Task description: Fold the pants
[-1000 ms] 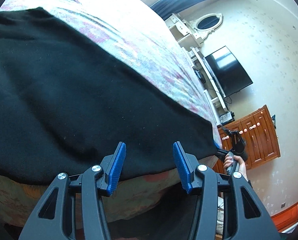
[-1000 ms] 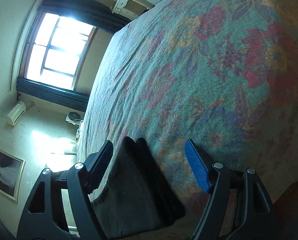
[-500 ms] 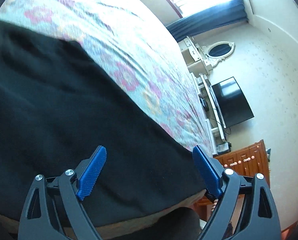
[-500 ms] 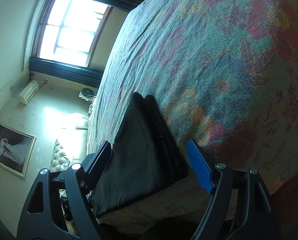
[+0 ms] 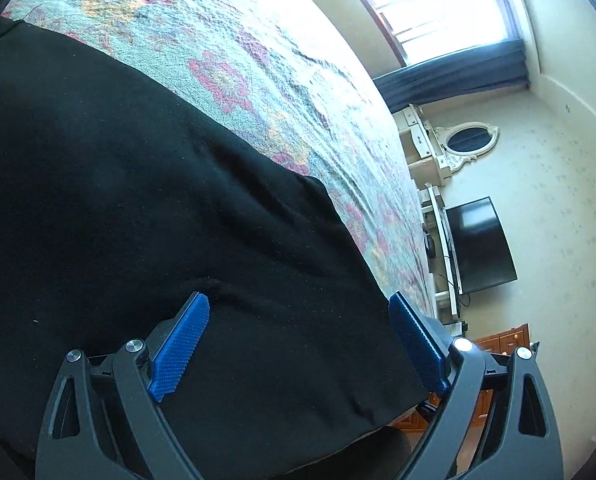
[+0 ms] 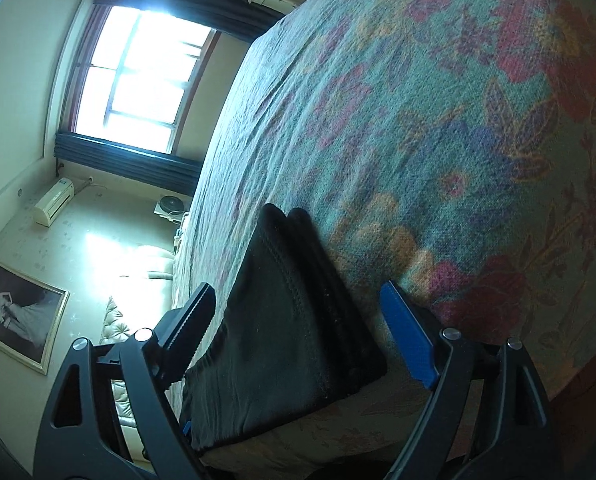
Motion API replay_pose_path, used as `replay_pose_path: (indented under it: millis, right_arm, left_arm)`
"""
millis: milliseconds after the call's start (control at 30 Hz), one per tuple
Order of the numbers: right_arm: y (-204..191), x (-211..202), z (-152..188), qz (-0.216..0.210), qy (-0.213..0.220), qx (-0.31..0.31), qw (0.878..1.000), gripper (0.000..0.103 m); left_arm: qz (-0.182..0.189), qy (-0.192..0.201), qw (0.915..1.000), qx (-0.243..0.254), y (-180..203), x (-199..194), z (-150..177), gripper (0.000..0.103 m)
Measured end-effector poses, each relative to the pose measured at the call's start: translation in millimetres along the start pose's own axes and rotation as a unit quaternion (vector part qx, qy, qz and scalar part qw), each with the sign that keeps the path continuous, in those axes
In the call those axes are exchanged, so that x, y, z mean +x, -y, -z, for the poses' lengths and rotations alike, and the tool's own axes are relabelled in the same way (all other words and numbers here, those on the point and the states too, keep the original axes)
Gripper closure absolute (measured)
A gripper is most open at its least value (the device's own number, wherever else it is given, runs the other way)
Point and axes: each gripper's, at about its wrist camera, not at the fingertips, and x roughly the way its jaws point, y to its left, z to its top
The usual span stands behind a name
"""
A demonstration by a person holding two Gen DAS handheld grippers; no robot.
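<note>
Black pants lie flat across the floral bedspread, their near side reaching the bed's edge. My left gripper hovers over that near part, its jaws wide and still opening; the blue pads press on nothing. In the right wrist view the folded end of the pants shows as stacked layers on the bedspread. My right gripper straddles this end, its jaws opening, and both pads stand clear of the cloth.
Past the foot of the bed stand a dark television, a wooden cabinet and an oval mirror. A bright window, an air conditioner and a framed picture line the other wall.
The left gripper opened from narrow to wide, rolled, and slid along the pants toward their right end. The right gripper's jaws widened, and more of the folded end shows between them.
</note>
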Motion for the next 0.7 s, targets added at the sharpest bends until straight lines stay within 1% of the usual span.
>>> replay_pose_path:
  millis: [67,167,200,267,300,333,367,400,433,567,667,700]
  right_arm:
    - [-1.7,6.6,-1.7,0.012,-0.019,-0.013,1.0,0.018]
    - [-12.3,19.1,-2.2,-0.001,-0.063,-0.015,0.998,0.018]
    - [-16.9,23.2,-0.6,-0.001,-0.076,-0.022,0.997,0.02]
    - [-25.0,32.0,4.2,0.014,-0.098,-0.042,0.994,0.037]
    - [-25.9,37.5,6.1,0.019,-0.112,-0.045,0.992,0.069]
    - [-25.6,44.0,9.1,0.021,-0.129,-0.044,0.99,0.082]
    - [-27.7,49.4,13.0,0.034,-0.136,-0.049,0.989,0.082]
    - [-31.1,50.4,14.7,0.047,-0.133,-0.058,0.988,0.082]
    - [-35.4,49.1,15.4,0.05,-0.128,-0.061,0.989,0.083]
    - [-62.6,36.1,18.0,0.042,-0.099,-0.079,0.991,0.083]
    - [-87.7,26.5,18.0,0.041,-0.082,-0.093,0.991,0.083]
    - [-97.1,24.1,18.0,0.039,-0.078,-0.099,0.991,0.083]
  left_arm:
    - [-0.007,0.003,0.9997,0.022,-0.3,2.0,4.8,0.013]
    - [-0.025,-0.005,0.9984,0.051,4.8,7.6,8.7,0.013]
    - [-0.028,-0.009,0.9978,0.059,1.2,5.9,6.2,0.013]
    - [-0.028,-0.015,0.9965,0.077,1.6,7.0,6.5,0.012]
    - [-0.026,-0.014,0.9963,0.08,1.0,6.1,7.3,0.012]
    - [-0.026,-0.014,0.996,0.085,0.8,5.2,8.8,0.012]
    - [-0.029,-0.016,0.9953,0.091,1.4,4.7,10.5,0.012]
    - [-0.032,-0.021,0.9944,0.099,3.2,5.4,11.2,0.012]
    - [-0.035,-0.023,0.9935,0.105,5.3,8.2,9.5,0.012]
    - [-0.04,-0.024,0.9927,0.111,9.4,7.4,12.5,0.012]
    - [-0.051,-0.03,0.9921,0.111,13.9,8.4,11.7,0.012]
    - [-0.058,-0.026,0.9923,0.106,16.5,8.8,10.8,0.012]
